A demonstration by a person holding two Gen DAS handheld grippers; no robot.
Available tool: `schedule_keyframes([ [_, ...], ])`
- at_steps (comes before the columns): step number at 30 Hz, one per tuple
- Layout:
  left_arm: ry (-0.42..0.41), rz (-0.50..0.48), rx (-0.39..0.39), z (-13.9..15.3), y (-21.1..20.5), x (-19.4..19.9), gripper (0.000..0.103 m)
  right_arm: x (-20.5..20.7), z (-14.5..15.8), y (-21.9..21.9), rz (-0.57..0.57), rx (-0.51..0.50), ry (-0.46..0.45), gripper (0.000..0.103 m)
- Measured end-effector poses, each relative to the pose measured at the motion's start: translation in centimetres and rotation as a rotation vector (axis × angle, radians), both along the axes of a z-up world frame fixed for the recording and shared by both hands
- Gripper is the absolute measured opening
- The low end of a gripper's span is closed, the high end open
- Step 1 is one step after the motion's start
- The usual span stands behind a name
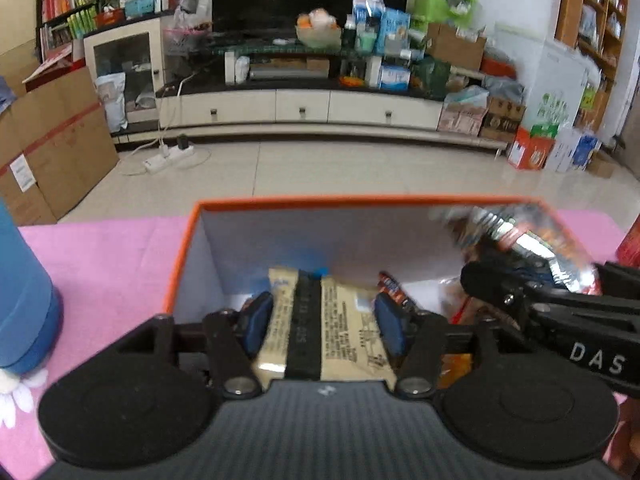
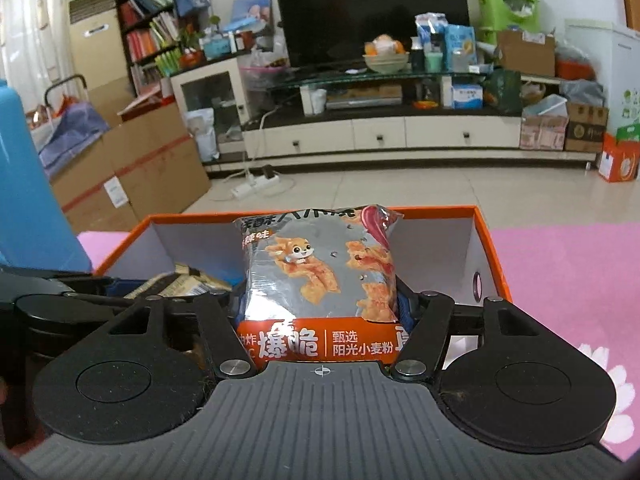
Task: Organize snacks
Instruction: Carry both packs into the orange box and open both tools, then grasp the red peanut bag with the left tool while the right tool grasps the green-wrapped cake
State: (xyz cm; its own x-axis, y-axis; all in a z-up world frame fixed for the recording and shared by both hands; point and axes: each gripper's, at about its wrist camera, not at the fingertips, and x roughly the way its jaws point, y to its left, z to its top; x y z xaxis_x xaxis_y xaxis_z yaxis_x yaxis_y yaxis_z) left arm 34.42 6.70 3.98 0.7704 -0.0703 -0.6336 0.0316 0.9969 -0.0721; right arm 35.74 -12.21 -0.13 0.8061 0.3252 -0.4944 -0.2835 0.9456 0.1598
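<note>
Snack packets sit between both tools' pads: beige packet (image 1: pixel 324 328) left tool (image 1: pixel 326 328), grey packet (image 2: pixel 320 268) right tool (image 2: pixel 320 304), over orange box (image 1: pixel 360 201).

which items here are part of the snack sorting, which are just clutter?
In play:
- orange box
- beige snack packet between the left gripper pads
- grey snack bag between the right gripper pads

Bystanders:
- blue container on the pink mat
- TV
- cardboard boxes
- power strip on the floor
</note>
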Motion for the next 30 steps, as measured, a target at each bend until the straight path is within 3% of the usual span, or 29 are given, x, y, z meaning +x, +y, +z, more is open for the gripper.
schedule_keyframes([
  [1,-0.031,0.014,0.01,0.8,0.1,-1.0,0.07,-0.3,0.5,-0.3,0.0,0.012,0.001,0.052],
  [3,-0.089,0.03,0.026,2.6,0.7,-3.4,0.072,-1.7,2.0,-0.9,0.002,0.02,-0.044,0.071],
  [4,-0.113,0.035,0.017,3.5,1.1,-5.0,0.073,-2.7,2.9,-1.0,0.0,0.015,-0.072,0.075],
  [8,-0.126,0.049,-0.029,4.5,2.4,-11.1,0.077,-7.7,6.6,-2.2,0.006,-0.015,-0.174,0.083],
  [11,-0.068,0.055,-0.046,2.4,2.8,-16.0,0.078,-12.6,7.5,-4.3,-0.02,-0.018,-0.209,0.091],
  [13,-0.011,0.041,-0.048,0.1,2.5,-18.3,0.078,-16.6,5.8,-6.5,-0.054,-0.013,-0.21,0.093],
  [17,0.104,0.028,-0.029,-4.7,1.0,-21.8,0.078,-21.4,1.1,-10.6,-0.124,-0.03,-0.065,0.09],
  [19,0.131,0.003,-0.031,-5.3,0.2,-22.2,0.078,-22.7,-0.1,-12.5,-0.144,-0.062,-0.036,0.09],
  [22,0.094,-0.013,0.009,-4.3,-1.1,-20.9,0.078,-23.1,-1.3,-15.5,-0.209,-0.078,-0.004,0.09],
  [27,0.091,-0.045,-0.014,-4.1,-2.8,-15.5,0.078,-21.6,-1.5,-19.6,-0.265,0.135,0.059,0.09],
  [30,0.111,-0.025,0.021,-4.9,-3.6,-13.3,0.078,-20.8,-2.0,-19.3,-0.244,0.174,0.087,0.091],
])
